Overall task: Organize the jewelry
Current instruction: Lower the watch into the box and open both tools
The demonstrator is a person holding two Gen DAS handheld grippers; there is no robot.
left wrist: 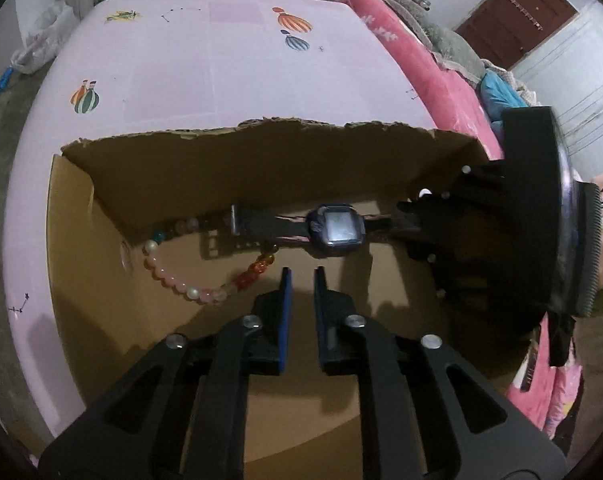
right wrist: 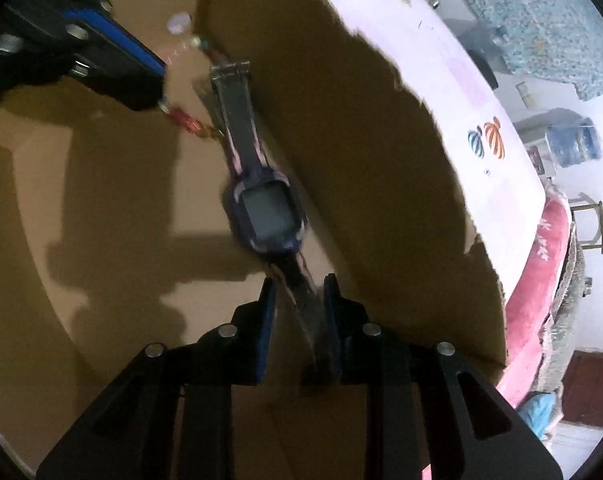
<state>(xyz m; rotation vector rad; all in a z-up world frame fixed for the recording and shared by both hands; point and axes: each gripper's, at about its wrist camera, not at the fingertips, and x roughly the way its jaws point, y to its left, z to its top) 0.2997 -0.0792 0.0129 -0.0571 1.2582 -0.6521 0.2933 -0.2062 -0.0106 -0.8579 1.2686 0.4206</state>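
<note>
Your left gripper [left wrist: 302,276] points steeply down into the cardboard box [left wrist: 261,148], its blue-padded jaws a narrow gap apart with nothing between them, only the bare box floor showing through the slot. Just past its tips and to the left lies the bead bracelet [left wrist: 205,280], a loop of pink, white and orange-red beads resting flat on the floor, apart from the pads. Your right gripper [right wrist: 299,280] also tips sharply down, coming in from the right side of the box; its jaws stand a little open and the near end of the watch strap runs between them, lying close against the right-hand pad, though motion blur keeps you from telling whether that pad actually presses on it. The dark blue watch [right wrist: 265,210] stretches away from those tips along the foot of the box's far wall, face up, square screen in the middle, its buckle end crossing over the far side of the bracelet. Beyond the torn upper edge of the box spreads the pink tablecloth [left wrist: 181,72] printed with little balloons, and beside it a pink blanket [left wrist: 413,52].
</note>
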